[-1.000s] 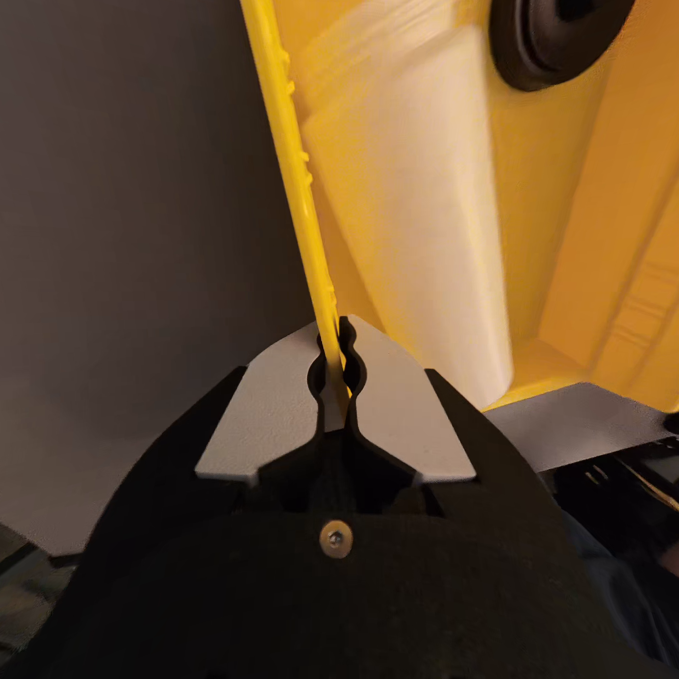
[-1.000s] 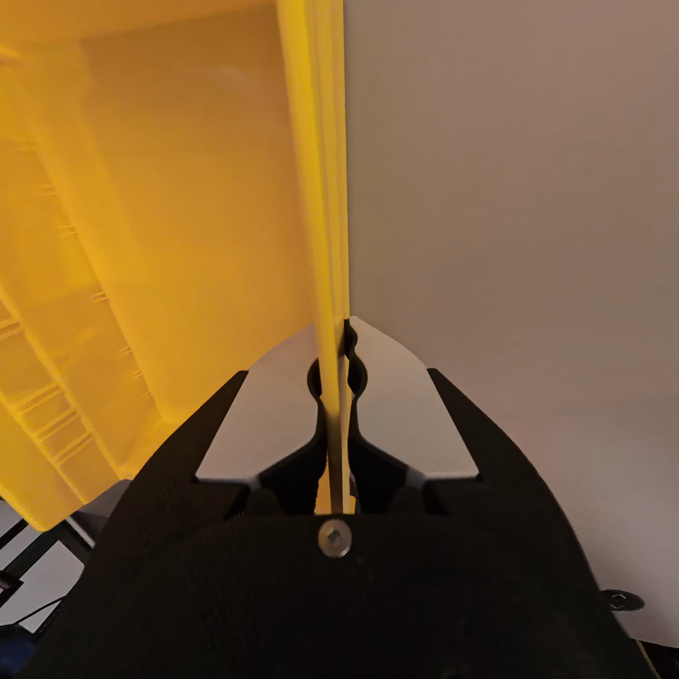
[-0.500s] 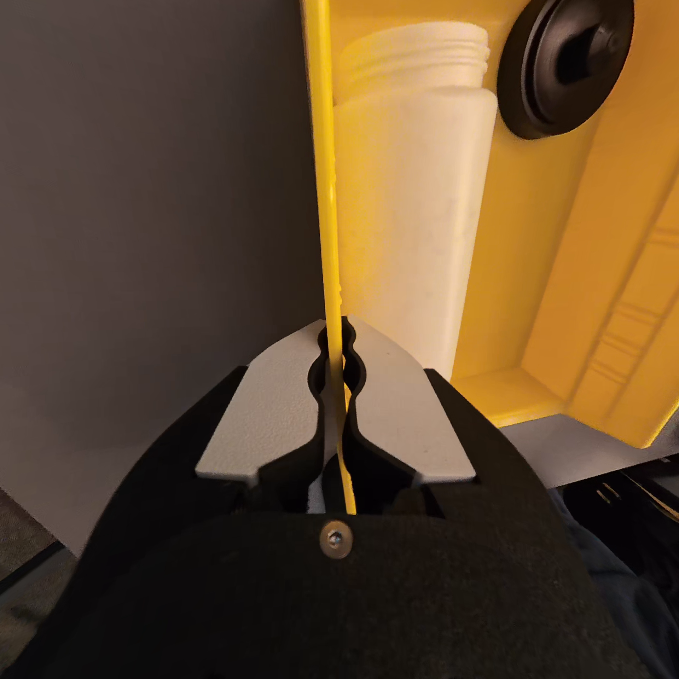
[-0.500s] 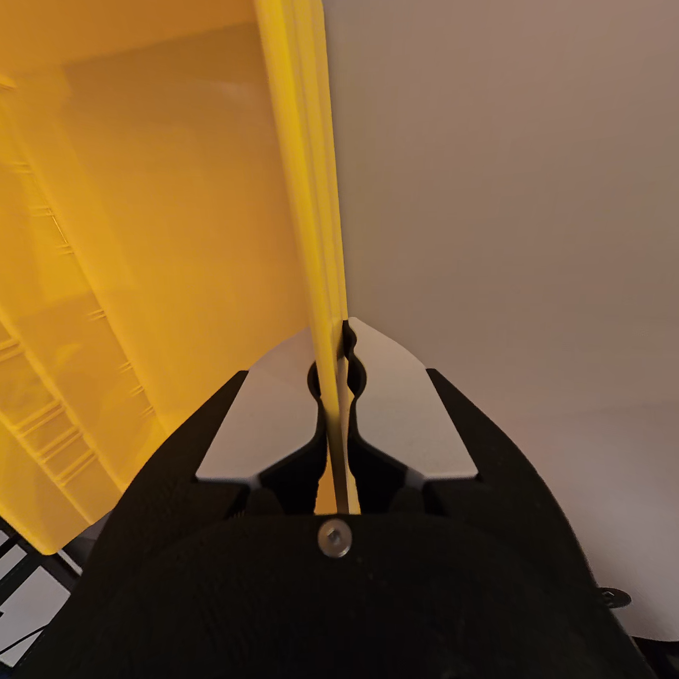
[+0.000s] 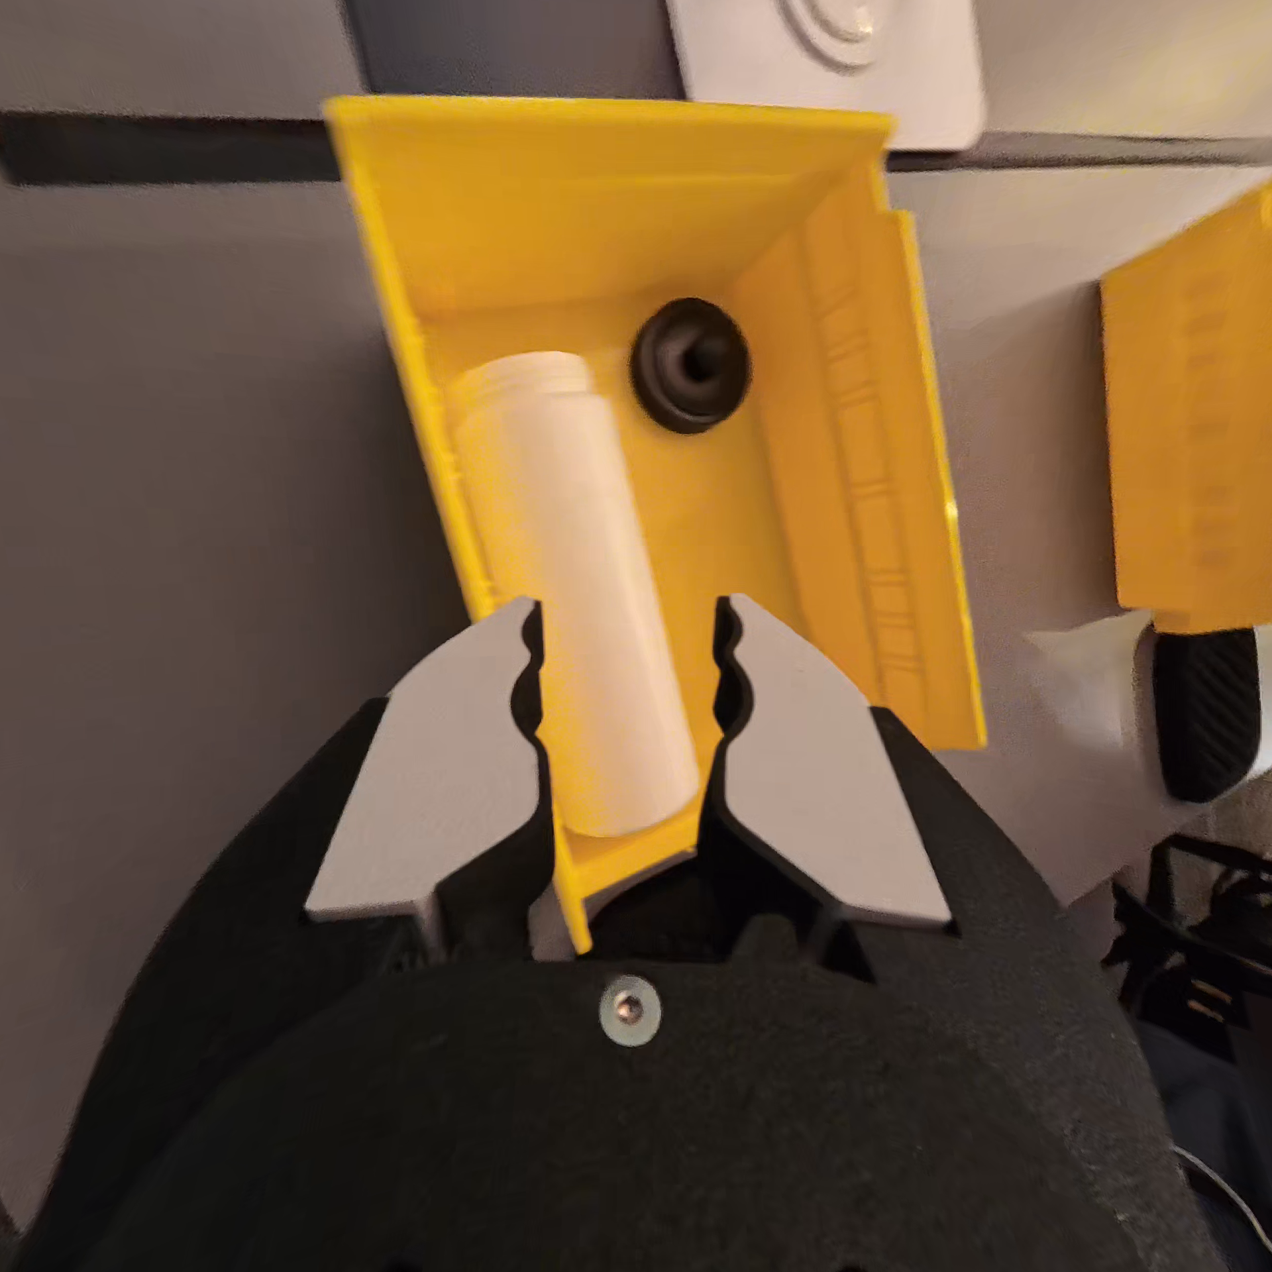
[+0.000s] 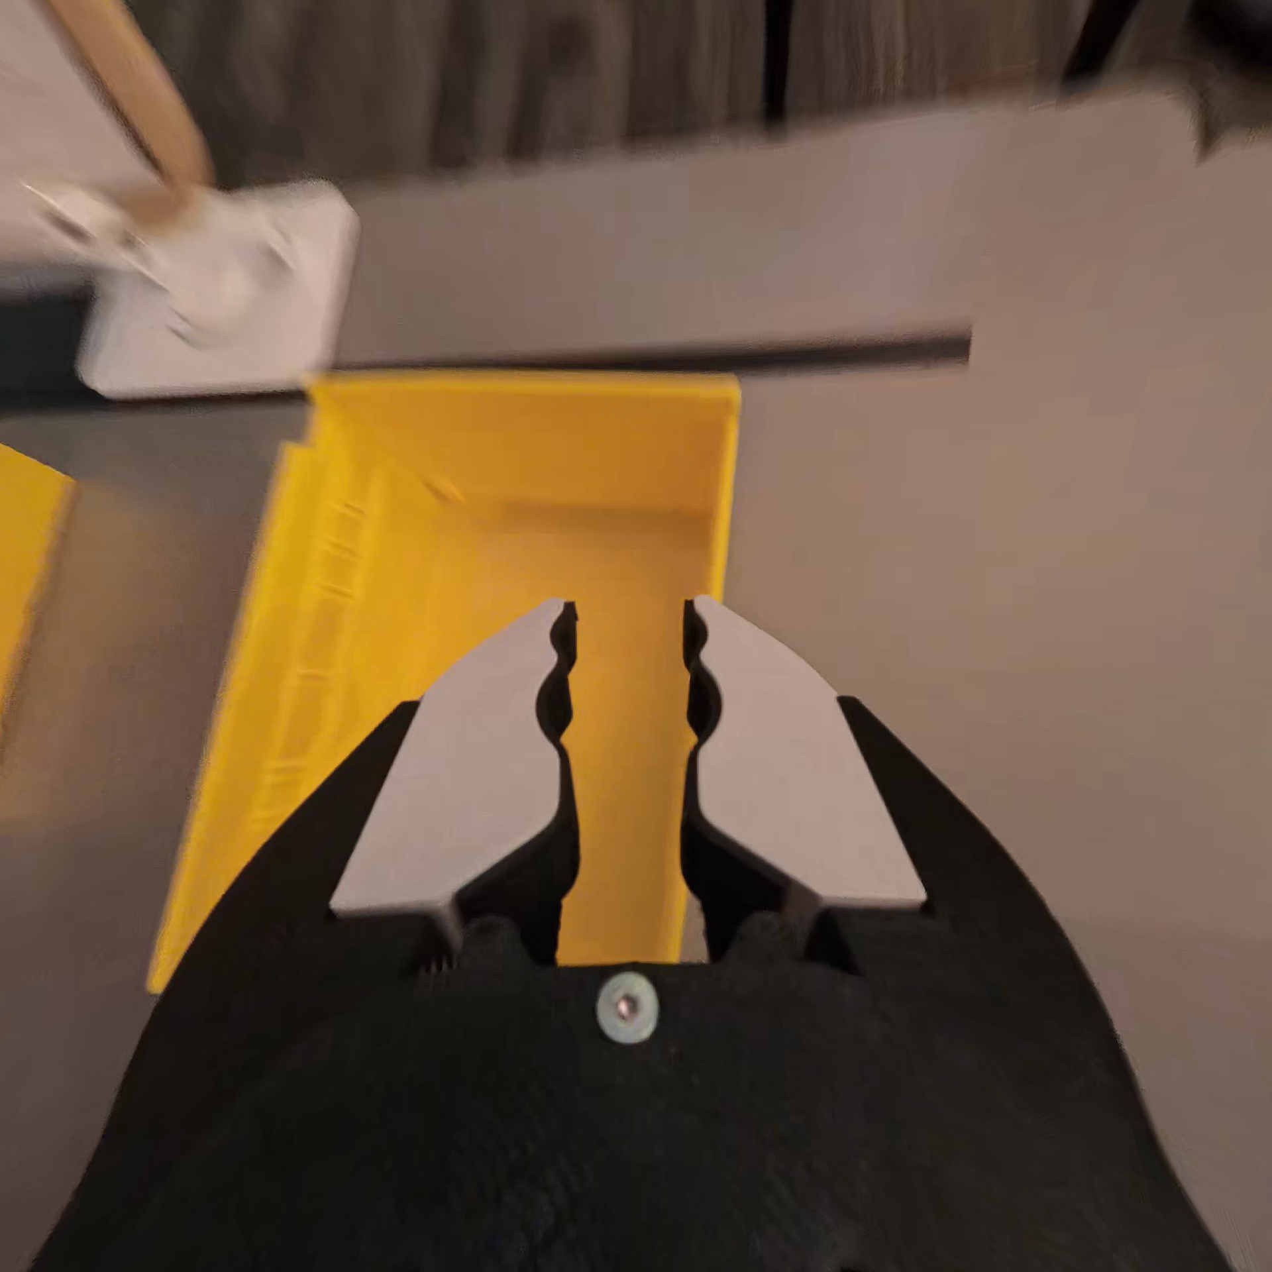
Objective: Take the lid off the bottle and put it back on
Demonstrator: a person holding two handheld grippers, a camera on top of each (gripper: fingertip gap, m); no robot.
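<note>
Two hand-held grippers (image 5: 626, 606) (image 6: 630, 606) parted, smooth white cylindrical bottle (image 5: 585, 585), round black lid (image 5: 690, 365)

dim warm light | motion blur (right wrist view worse) | wide-angle distortion

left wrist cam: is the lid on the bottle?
No. The white bottle lies with bare threads showing; the black lid sits apart beside it in the yellow bin.

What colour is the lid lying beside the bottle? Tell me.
Black; the lid shows best in the left wrist view.
</note>
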